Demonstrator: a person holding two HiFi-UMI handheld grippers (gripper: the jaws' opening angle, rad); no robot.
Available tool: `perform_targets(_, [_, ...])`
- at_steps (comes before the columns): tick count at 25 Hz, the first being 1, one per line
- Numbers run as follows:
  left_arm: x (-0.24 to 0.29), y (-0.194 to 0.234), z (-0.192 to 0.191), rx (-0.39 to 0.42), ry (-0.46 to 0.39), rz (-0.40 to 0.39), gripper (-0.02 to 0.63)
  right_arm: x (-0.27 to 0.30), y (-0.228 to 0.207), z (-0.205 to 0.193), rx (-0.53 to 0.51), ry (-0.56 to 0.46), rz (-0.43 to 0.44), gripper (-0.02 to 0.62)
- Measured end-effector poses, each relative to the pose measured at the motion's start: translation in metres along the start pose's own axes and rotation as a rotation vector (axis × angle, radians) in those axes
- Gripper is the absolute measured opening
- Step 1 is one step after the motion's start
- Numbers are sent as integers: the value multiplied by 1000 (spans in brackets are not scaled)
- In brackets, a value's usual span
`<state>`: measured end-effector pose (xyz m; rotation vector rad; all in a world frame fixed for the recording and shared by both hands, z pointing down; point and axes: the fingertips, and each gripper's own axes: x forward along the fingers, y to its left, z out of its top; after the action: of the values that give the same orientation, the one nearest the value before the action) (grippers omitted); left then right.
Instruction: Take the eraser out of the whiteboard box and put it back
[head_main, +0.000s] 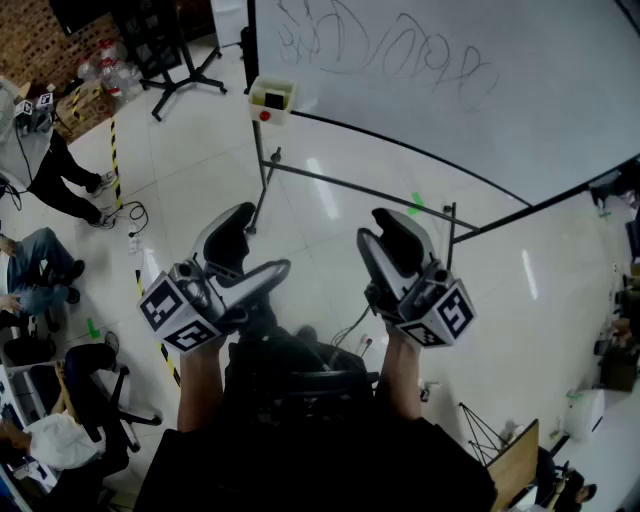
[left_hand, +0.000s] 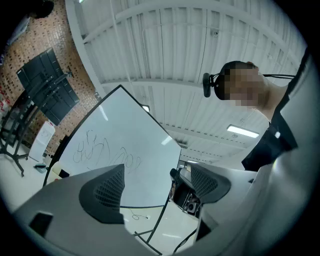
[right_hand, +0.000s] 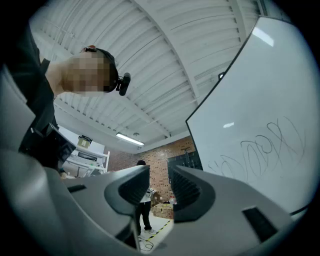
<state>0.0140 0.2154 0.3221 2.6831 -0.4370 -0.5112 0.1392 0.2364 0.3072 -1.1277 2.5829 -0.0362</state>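
Observation:
The whiteboard (head_main: 450, 80) with scribbles stands ahead on a metal frame. A small cream box (head_main: 272, 97) with a red dot hangs at its lower left corner. Something dark shows in the box's open top; I cannot tell whether it is the eraser. Both grippers are held up in front of the person, well short of the board. My left gripper (head_main: 245, 258) (left_hand: 157, 185) is open wide with nothing between its pads. My right gripper (head_main: 390, 245) (right_hand: 159, 189) has a narrow gap between its jaws, also with nothing in it. The board (left_hand: 120, 155) (right_hand: 260, 130) appears in both gripper views.
The board's frame legs (head_main: 262, 190) cross the white tiled floor ahead. People sit at the left (head_main: 40, 270) beside an office chair (head_main: 95, 385). A black stand (head_main: 185, 70) and yellow-black floor tape (head_main: 112, 150) lie at the far left. A person stands far off (right_hand: 142, 202).

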Motion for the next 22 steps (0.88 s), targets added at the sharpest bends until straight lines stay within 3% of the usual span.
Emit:
perform_targets(12, [-1,111,55,-25,-25,-17,414,114,-36,-25,-17,52,8,138])
perform_targets(22, [-12,173,84,-57,-38,-35,414,179,-49,-44,-34,77,-28,139])
